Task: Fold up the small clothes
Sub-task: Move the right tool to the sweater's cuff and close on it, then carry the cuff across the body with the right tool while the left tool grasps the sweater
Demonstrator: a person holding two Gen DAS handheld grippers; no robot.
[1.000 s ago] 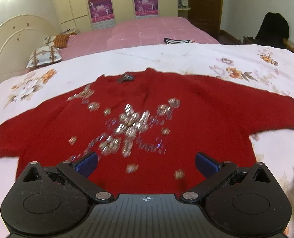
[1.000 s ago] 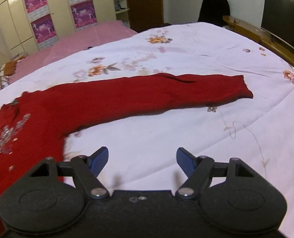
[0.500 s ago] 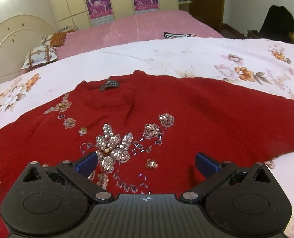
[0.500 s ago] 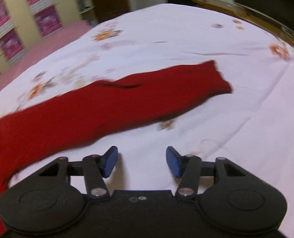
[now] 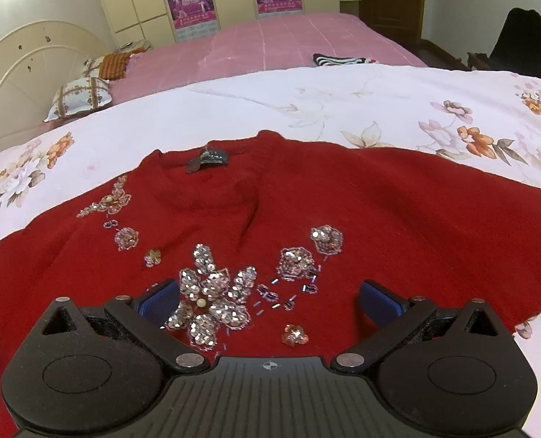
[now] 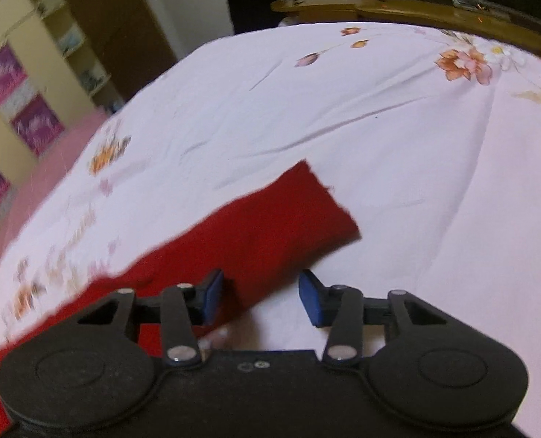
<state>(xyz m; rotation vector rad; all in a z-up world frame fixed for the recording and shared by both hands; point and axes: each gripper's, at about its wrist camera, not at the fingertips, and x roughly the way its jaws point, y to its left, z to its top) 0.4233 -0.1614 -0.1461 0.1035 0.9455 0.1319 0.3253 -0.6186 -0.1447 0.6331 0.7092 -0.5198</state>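
A red sweater with sequin flowers lies flat on the flowered white bedspread, its neck label toward the far side. My left gripper hovers open over the sequined chest, nothing between its blue pads. In the right wrist view the sweater's sleeve stretches out to its cuff. My right gripper is just above the sleeve's near edge. Its jaws are closing, with the sleeve edge between them and no pad pressing on it.
A second bed with a pink cover stands beyond, with pillows by a cream headboard and a striped garment. Wardrobes with posters line the far wall. A wooden bed rail borders the right side.
My left gripper has come closer over the sweater's chest. My right gripper has travelled along the sleeve toward the cuff, rolled, and its jaws have narrowed.
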